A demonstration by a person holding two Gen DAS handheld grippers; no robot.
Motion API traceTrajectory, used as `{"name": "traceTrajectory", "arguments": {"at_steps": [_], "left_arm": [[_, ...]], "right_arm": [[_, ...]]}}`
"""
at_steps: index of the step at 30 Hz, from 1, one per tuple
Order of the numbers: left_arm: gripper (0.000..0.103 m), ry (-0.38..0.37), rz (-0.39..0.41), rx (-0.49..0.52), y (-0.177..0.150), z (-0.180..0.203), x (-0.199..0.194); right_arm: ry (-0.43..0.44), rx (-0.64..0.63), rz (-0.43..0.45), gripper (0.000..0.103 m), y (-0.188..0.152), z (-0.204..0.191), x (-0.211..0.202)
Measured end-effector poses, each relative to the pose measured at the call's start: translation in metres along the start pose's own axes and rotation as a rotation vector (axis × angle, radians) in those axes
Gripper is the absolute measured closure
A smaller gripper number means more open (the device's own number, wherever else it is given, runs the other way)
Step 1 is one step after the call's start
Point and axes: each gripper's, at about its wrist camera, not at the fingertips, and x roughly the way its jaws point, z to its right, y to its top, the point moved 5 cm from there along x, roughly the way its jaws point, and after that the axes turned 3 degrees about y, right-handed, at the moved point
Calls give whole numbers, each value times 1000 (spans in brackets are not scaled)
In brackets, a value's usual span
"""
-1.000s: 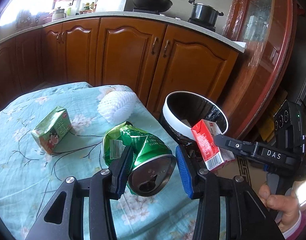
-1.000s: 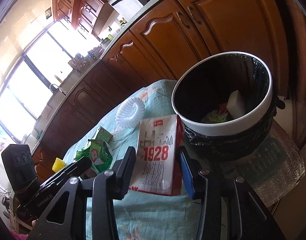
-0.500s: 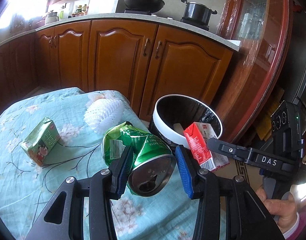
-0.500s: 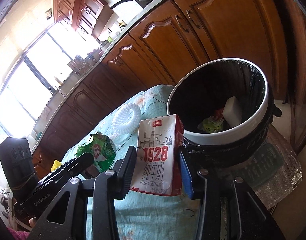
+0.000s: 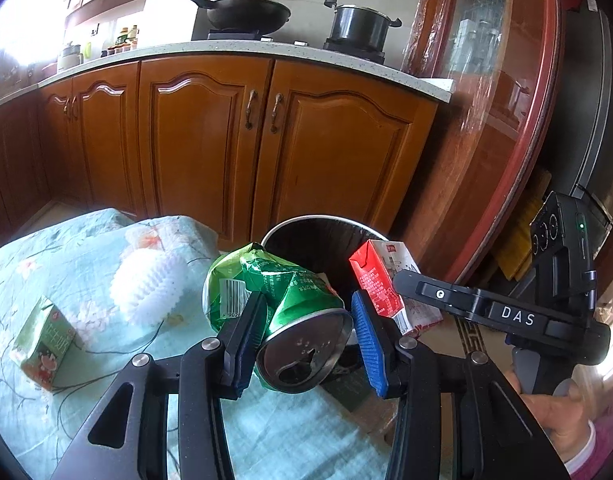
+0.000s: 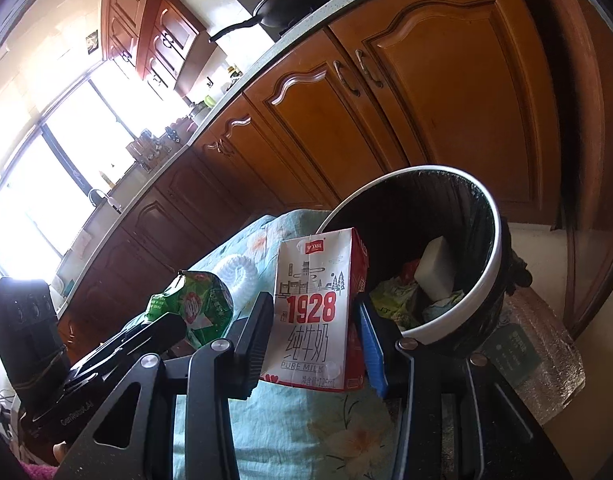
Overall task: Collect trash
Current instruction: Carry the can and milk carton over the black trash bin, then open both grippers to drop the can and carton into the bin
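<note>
Left gripper (image 5: 306,334): jaws clenched on the can, held up over the table edge, near the bin.
Can (image 5: 290,300): green, crushed, top end faced the camera.
Right gripper (image 6: 316,340): jaws clenched on the carton, held up just beside the bin.
Carton (image 6: 316,312): white and red, marked "1928", stood upright between the jaws.
Bin (image 6: 488,280): white rim, black bag, past the table edge; held a white block and green scraps.
Table (image 5: 50,256): covered with a blue flower cloth.
Green box (image 5: 42,344): lay on the cloth, well apart from the can.
White net (image 5: 146,284): lay on the cloth, between the green box and the bin.
</note>
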Motion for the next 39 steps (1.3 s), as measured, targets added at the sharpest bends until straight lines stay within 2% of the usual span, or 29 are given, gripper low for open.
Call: {"name": "traceTrajectory", "arguments": {"at_steps": [11,23,31,39], "left_arm": [[60,-46,-26,44,27,12,51],[60,-51,-96,50,44,24,111],[60,-56,-143,39,45,26,136],[60,-55,-160,37,44,29,143]], "right_arm": [[-83,-4,2,61,31,32,3],[-112,14,-29,60,42,55,17],[-131,19,-61,60,44,65,30],[-140,29,-80,60,46,72,35]]}}
